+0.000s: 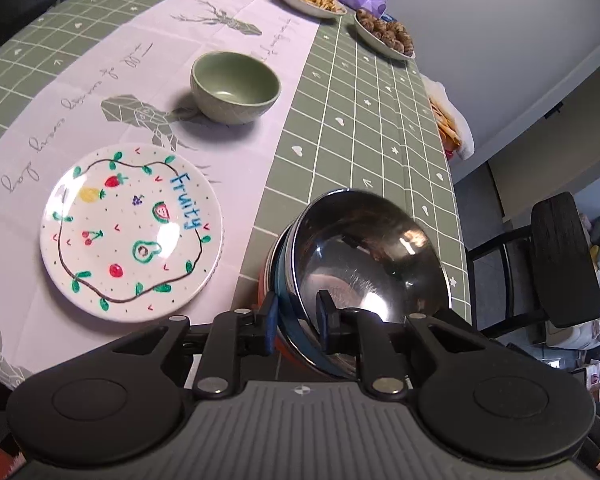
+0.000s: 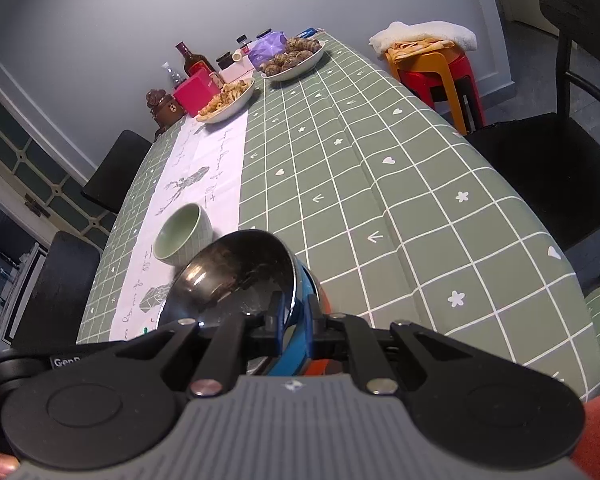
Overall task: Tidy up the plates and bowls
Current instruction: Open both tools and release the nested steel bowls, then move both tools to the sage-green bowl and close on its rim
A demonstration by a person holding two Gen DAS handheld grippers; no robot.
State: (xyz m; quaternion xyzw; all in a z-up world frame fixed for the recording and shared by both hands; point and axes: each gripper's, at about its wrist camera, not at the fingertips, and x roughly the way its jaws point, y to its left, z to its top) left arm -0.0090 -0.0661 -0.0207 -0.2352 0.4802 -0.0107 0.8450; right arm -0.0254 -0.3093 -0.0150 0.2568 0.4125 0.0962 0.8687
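Note:
A shiny steel bowl (image 1: 372, 256) (image 2: 236, 272) sits nested in a blue bowl (image 1: 286, 288) (image 2: 304, 284) and an orange one (image 2: 324, 300). The stack is tilted, low over the green checked tablecloth (image 1: 340, 120). My left gripper (image 1: 298, 316) is shut on the stack's near-left rim, one finger inside the steel bowl and one outside. My right gripper (image 2: 294, 320) is shut on the opposite rim the same way. On the white runner lie a white plate painted with fruit and "Fruity" (image 1: 132, 232) and, farther back, an empty green bowl (image 1: 236, 86) (image 2: 184, 236).
At the far end of the table are two white plates of food (image 2: 228, 102) (image 2: 294, 58), a red box (image 2: 196, 94), a dark bottle (image 2: 192, 62) and small jars. Black chairs (image 2: 560, 160) (image 1: 564, 260) flank the table. Stacked stools with a towel (image 2: 432, 64) stand beyond the table's right edge.

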